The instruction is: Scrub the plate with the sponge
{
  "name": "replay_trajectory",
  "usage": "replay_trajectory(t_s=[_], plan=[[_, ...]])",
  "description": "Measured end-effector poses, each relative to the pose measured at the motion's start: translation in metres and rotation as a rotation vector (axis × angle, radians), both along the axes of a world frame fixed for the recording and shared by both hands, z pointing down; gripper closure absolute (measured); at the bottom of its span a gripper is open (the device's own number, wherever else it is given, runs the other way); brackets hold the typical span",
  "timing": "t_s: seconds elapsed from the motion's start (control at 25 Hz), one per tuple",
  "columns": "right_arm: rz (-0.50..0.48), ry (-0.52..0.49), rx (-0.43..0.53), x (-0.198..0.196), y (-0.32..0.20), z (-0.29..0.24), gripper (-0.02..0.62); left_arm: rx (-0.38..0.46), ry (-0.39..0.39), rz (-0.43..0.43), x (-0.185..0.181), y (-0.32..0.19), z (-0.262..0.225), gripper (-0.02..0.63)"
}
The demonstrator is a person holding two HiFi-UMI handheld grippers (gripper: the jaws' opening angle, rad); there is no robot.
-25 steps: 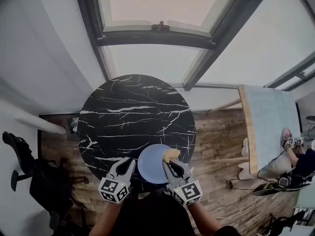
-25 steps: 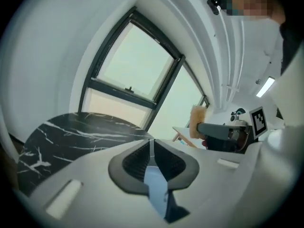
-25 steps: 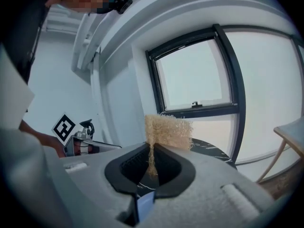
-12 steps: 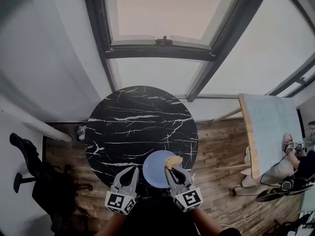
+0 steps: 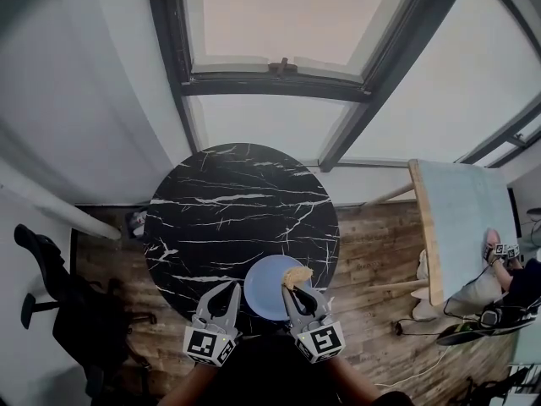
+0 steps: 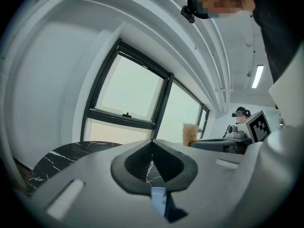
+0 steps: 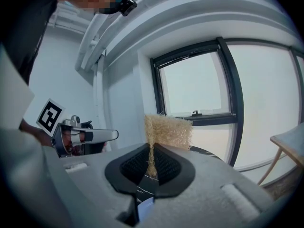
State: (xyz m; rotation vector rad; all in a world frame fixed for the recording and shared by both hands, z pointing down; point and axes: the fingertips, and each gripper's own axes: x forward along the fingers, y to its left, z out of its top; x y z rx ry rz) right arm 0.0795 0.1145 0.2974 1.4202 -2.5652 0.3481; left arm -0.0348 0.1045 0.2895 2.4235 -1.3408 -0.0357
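At the lower left of the head view, a black office chair (image 5: pixel 51 299) stands on a wood-plank floor (image 5: pixel 372 244). The round table (image 5: pixel 228 218), black marble veined with white, fills the centre below a dark-framed window (image 5: pixel 279 66).

At the table's lower edge, the left gripper (image 5: pixel 229 288) points at bare marble just left of the plate (image 5: pixel 264 290), a smooth, pale blue disc. The left gripper view shows what the head view cannot: its ribbed dark pads are pressed together with nothing between them.

The right gripper (image 5: pixel 296 289) reaches over the plate's right side, clamped on the sponge (image 5: pixel 297 274). The sponge sits over the plate's upper right rim, but whether the two touch cannot be told.

Only the right gripper view gives the sponge's texture. It is a coarse, straw-coloured fibrous pad, with its thin lower edge pinched flat between the pads and the rest standing above them. That view also shows the left gripper at its left side, marker cube included.

At the far right of the head view stands a rectangular table (image 5: pixel 461 214) with a pale top and a light wooden edge.
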Motion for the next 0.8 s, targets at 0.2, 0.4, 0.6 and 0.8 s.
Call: replay_trajectory(t_s=[0.2,0.4,0.6,0.8], plan=[[0.000,0.007,-0.004,-0.0009,-0.0007,0.0003,0.574,-0.009,-0.005,0.012,0.0016,0.0000,0.0027,0.606],[-0.004,0.012,-0.011,-0.0016,-0.0019,0.0032,0.574,-0.007,-0.001,0.009,0.0021,-0.0017,-0.0015,0.604],[-0.016,0.014,-0.010,-0.0024,-0.0004,0.0049,0.574,-0.002,-0.001,0.008,0.0039,-0.0009,-0.0023,0.604],[-0.017,0.013,-0.008,-0.0028,-0.0007,0.0061,0.574,-0.004,0.001,0.005,0.0037,-0.0013,-0.0042,0.604]])
